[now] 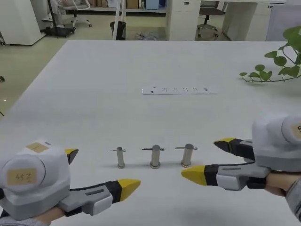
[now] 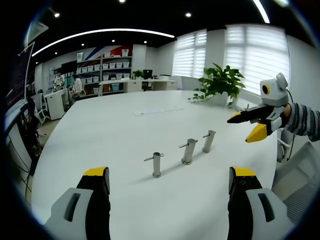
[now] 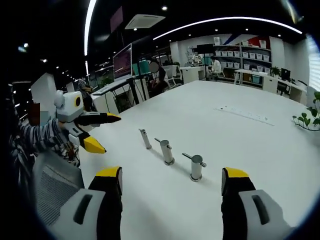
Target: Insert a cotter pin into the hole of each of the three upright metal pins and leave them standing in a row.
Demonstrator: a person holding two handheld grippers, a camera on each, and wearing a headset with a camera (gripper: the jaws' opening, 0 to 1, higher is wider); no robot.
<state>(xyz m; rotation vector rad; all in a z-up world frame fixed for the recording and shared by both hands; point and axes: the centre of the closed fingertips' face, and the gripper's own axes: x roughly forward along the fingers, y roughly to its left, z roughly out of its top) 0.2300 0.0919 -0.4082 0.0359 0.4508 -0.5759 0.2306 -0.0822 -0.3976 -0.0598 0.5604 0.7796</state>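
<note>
1. A white bench (image 1: pixel 94 94) is seen running from the near edge to a far edge that borders an office floor
2. The left gripper (image 1: pixel 102 168) is held over the near left corner of the bench; its yellow-tipped jaws are spread wide and nothing is gripped between them
3. The right gripper (image 1: pixel 203 157) is held toward the near right corner, just beside the row of pins; its jaws are likewise spread apart and nothing is grasped
4. A green plant (image 1: pixel 282 61) is draped over the right edge of the bench
5. A white power strip (image 1: pixel 179 90) is laid flat around the middle of the bench, well apart from the pins and on their far side
6. The left metal pin (image 1: pixel 121 157), the middle metal pin (image 1: pixel 155 156) and the right metal pin (image 1: pixel 187 155) are stood upright in a row parallel to the near edge, between the two grippers and untouched by either
7. A cotter pin (image 1: pixel 146 149) is seen pushed through the top of each metal pin, with its thin shaft protruding sideways
</note>
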